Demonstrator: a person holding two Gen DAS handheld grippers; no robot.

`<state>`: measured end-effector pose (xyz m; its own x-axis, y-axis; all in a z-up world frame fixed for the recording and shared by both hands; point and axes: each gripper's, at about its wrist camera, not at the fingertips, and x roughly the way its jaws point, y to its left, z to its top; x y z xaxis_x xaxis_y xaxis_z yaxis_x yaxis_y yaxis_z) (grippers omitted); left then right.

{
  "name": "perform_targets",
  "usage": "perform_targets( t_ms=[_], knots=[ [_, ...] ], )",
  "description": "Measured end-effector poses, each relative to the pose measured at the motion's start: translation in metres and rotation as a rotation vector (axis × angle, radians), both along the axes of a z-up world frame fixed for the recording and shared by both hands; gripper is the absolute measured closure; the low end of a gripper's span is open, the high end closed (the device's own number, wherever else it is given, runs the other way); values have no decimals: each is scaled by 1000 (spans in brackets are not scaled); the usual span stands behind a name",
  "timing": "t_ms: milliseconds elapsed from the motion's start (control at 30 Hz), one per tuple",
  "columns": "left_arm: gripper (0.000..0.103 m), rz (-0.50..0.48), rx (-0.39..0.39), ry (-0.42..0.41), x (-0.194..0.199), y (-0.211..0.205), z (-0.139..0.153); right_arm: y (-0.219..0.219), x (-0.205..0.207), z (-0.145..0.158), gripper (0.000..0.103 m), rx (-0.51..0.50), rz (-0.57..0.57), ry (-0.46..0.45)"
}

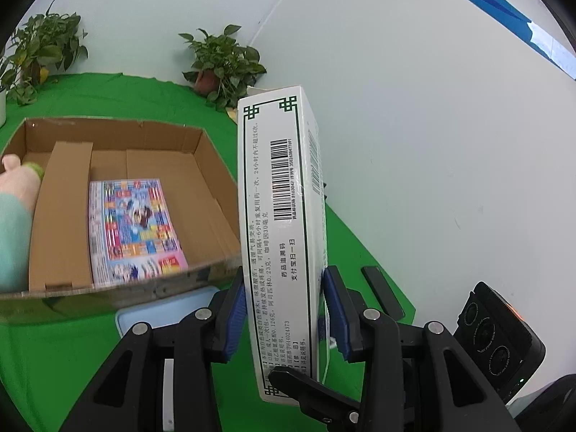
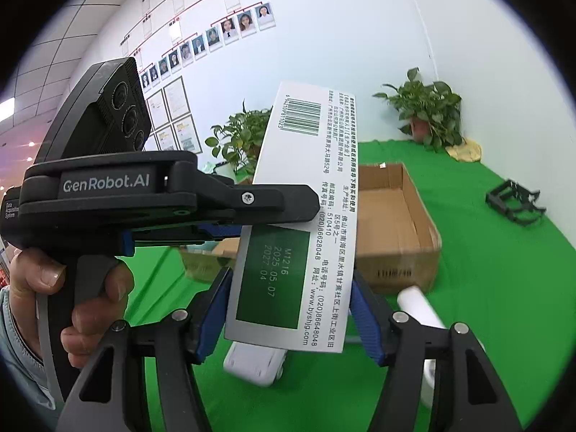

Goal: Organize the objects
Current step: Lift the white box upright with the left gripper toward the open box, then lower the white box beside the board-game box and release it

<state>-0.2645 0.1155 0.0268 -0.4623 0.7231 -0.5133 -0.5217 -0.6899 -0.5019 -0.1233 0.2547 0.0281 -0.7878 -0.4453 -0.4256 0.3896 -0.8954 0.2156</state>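
**Tongs doubled on one box: twist, slip, bad drop**

Left tongs point(image 1: 284, 307): clamped narrow across the thin faces of the box point(image 1: 277, 198), near its low end. Right tongs point(image 2: 288, 313): set wider, pressing the broad faces of the same box, also low down. In the right view, crossing the box from the left, one finger of the left tongs, with a hand point(image 2: 72, 298) on the grip.

Box: upright in the air, long end up and leaning a little, off the cloth point(image 1: 108, 97). Beyond it, the carton point(image 1: 212, 180), open-topped, with a book point(image 1: 133, 226) flat in the right bay, a divider point(image 1: 61, 216) left of that, and a plush toy point(image 1: 14, 208) at the far left.

Likely troubles:

- Crushing or buckling. Thin card, squeezed from two directions at once; any pull apart or twist between the two hands probably creases it or tears a flap.
- Slipping. Held only near the bottom, with most of the length above the pads; a quick swing could lever it out.
- Letting go in the wrong order. With one pair opened too soon, the box probably pivots in the other.
- Catching the near wall of the carton if carried in too low.
- Landing on edge against the book or the divider instead of lying flat.
- Knocking the white bottle point(image 2: 419, 306) or the small white device point(image 2: 255, 363) on the cloth just below.
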Motion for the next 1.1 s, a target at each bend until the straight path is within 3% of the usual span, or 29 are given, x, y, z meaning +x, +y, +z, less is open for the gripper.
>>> perform_targets(
  t_ms=[400, 633, 767, 1100],
  knots=[
    [64, 31, 7, 55, -69, -9, 64, -8, -69, 53, 41, 37, 37, 48],
    [64, 73, -33, 0, -127, -7, 74, -8, -134, 67, 41, 28, 98, -66],
    [64, 90, -59, -72, -159, 1, 53, -2, -169, 53, 41, 11, 114, -161],
    [65, 83, -69, -306, -213, 28, -51, 14, -208, -23, 41, 18, 128, -433]
  ],
)
